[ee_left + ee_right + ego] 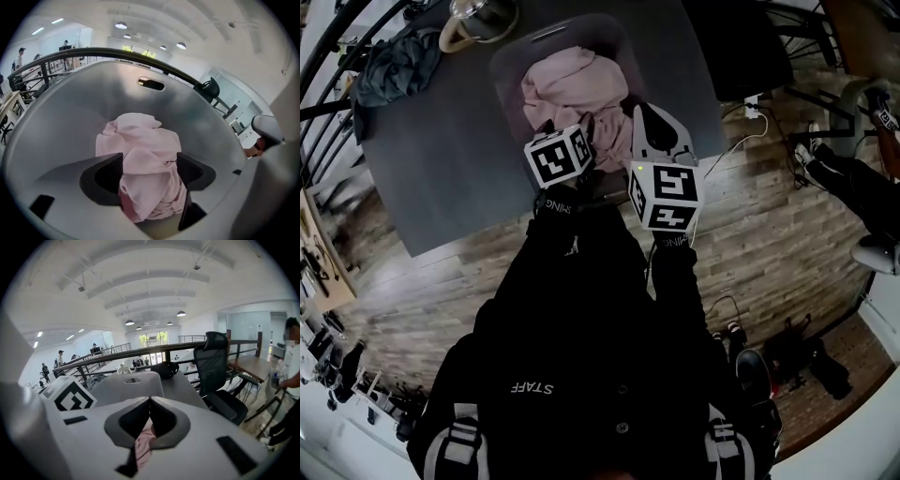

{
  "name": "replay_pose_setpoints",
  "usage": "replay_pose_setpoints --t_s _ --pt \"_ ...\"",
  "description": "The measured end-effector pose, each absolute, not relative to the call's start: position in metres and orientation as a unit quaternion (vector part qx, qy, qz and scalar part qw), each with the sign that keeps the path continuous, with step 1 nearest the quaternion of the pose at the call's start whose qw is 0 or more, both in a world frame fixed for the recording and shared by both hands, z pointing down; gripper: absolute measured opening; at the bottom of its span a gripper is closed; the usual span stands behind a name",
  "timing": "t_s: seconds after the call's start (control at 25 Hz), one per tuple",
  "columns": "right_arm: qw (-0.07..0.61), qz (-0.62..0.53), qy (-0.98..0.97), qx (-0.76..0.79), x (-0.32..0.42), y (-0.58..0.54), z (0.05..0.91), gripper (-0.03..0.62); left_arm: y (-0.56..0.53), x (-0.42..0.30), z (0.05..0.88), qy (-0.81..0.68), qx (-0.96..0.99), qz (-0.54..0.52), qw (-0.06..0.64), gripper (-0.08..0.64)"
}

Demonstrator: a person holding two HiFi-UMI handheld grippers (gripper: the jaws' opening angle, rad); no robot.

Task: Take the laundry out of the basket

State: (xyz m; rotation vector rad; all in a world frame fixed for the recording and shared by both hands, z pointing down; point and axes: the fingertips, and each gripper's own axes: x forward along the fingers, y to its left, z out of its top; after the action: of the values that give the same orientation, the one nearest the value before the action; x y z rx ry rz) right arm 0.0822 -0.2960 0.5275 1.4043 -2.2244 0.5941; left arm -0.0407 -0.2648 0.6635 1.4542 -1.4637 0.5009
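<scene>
Soft crumpled pink cloth laundry (572,86), smooth matt grey plastic basket (508,82), wood-grain plank floor (769,216)

We're wearing a black top (581,309) with a white "STAFF" print (530,386) on the chest and white lettering on both black cuffs (555,204). Grey-white straps (461,439) sit at each shoulder. The left gripper (150,174) and right gripper (149,404) match: pale grey moulded shells, dark grey jaw pads with scooped hollows, and black rectangular slots in the shell. Each carries a white cube with black square markers: left cube (558,157), right cube (666,195).
</scene>
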Motion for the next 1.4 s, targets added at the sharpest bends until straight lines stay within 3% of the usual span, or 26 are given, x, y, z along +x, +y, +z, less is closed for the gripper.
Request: replay_pose_setpoints --t_s 0.32,0.84,1.24,1.4 --pt "0.217 0.233 -0.798 0.512 0.094 -0.306 0.535 0.014 -0.274 -0.030 0.706 -0.575 0.581 0.211 0.536 0.483" --pt "0.211 0.251 -0.782 0.531 0.120 -0.308 0.544 0.014 -0.279 -0.026 0.783 -0.566 0.525 0.242 0.588 0.569" --pt "0.212 0.271 -0.765 0.544 0.135 -0.308 0.553 0.014 -0.289 -0.021 0.800 -0.570 0.536 0.256 0.567 0.554" --pt "0.213 0.269 -0.763 0.547 0.140 -0.302 0.550 0.014 -0.294 -0.011 0.795 -0.562 0.549 0.228 0.575 0.363"
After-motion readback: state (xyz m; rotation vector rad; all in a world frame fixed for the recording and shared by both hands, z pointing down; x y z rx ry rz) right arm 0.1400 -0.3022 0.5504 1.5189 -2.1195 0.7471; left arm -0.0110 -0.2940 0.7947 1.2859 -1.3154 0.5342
